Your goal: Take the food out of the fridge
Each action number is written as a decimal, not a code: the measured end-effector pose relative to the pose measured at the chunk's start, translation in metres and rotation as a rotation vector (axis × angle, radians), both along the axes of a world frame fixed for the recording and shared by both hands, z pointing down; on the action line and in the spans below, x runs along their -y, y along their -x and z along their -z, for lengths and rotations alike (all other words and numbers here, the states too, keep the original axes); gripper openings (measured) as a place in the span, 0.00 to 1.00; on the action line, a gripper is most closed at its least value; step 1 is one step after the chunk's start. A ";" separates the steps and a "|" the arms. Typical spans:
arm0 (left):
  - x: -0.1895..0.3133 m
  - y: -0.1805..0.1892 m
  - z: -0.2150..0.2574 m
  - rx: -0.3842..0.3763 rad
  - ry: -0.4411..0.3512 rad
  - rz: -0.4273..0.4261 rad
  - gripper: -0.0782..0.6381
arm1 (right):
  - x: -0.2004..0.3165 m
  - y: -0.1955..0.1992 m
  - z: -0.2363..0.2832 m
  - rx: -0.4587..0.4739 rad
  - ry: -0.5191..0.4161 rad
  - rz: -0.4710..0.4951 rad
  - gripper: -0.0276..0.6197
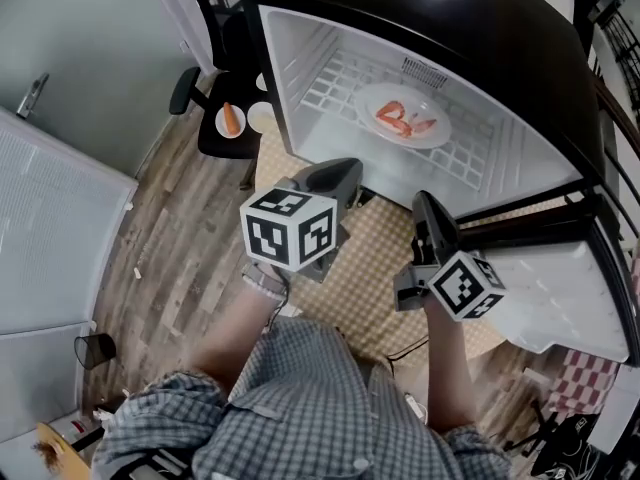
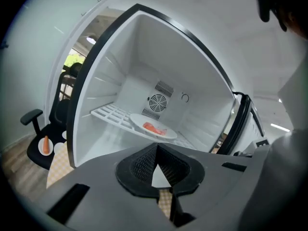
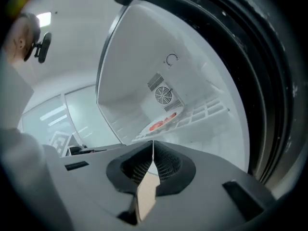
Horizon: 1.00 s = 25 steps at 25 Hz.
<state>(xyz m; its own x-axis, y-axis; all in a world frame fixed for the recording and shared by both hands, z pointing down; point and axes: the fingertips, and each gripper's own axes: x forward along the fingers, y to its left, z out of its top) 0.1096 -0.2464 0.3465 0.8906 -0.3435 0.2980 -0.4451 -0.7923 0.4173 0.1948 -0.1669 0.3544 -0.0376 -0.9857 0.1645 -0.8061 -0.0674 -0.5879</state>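
Note:
The small fridge point(image 1: 300, 58) stands open in front of me. A white plate point(image 1: 440, 134) with orange-red food point(image 1: 405, 118) rests on its wire shelf point(image 1: 330, 83). My left gripper point(image 1: 345, 168) hangs just outside the fridge's front edge, shut and empty, pointing at the plate point(image 2: 139, 123) and the food point(image 2: 155, 128). To its right my right gripper point(image 1: 425, 200) is also outside the fridge, jaws together with nothing held. In the right gripper view the plate point(image 3: 174, 115) and its food point(image 3: 156, 125) lie ahead of the closed tips point(image 3: 153, 142). The left gripper's tips point(image 2: 156, 146) meet too.
The fridge door point(image 1: 560, 298) hangs open at the right. A black chair point(image 1: 215, 138) left of the fridge carries a small plate with an orange piece point(image 1: 231, 120). A checkered mat point(image 1: 375, 268) covers the floor below the grippers. A white cabinet point(image 1: 50, 228) stands at the left.

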 end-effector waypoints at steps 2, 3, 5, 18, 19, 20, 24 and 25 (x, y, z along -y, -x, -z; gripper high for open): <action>0.010 -0.002 0.003 -0.033 0.036 0.015 0.12 | 0.005 -0.008 0.001 0.052 -0.011 -0.040 0.06; 0.015 -0.003 0.005 -0.045 0.048 0.023 0.12 | 0.008 -0.012 0.003 0.056 -0.011 -0.059 0.06; 0.026 -0.004 0.009 -0.062 0.059 0.035 0.12 | 0.016 -0.020 0.008 0.056 -0.011 -0.091 0.06; 0.064 -0.011 0.014 -0.154 0.175 0.075 0.19 | 0.056 -0.046 0.010 0.149 0.037 -0.165 0.20; 0.066 -0.011 0.015 -0.160 0.183 0.079 0.20 | 0.057 -0.047 0.010 0.159 0.043 -0.174 0.20; 0.069 -0.011 0.015 -0.165 0.191 0.083 0.21 | 0.059 -0.049 0.009 0.167 0.048 -0.182 0.20; 0.078 -0.014 0.015 -0.176 0.224 0.096 0.23 | 0.064 -0.055 0.011 0.173 0.076 -0.204 0.20; 0.080 -0.016 0.015 -0.177 0.232 0.098 0.23 | 0.065 -0.056 0.011 0.172 0.083 -0.206 0.20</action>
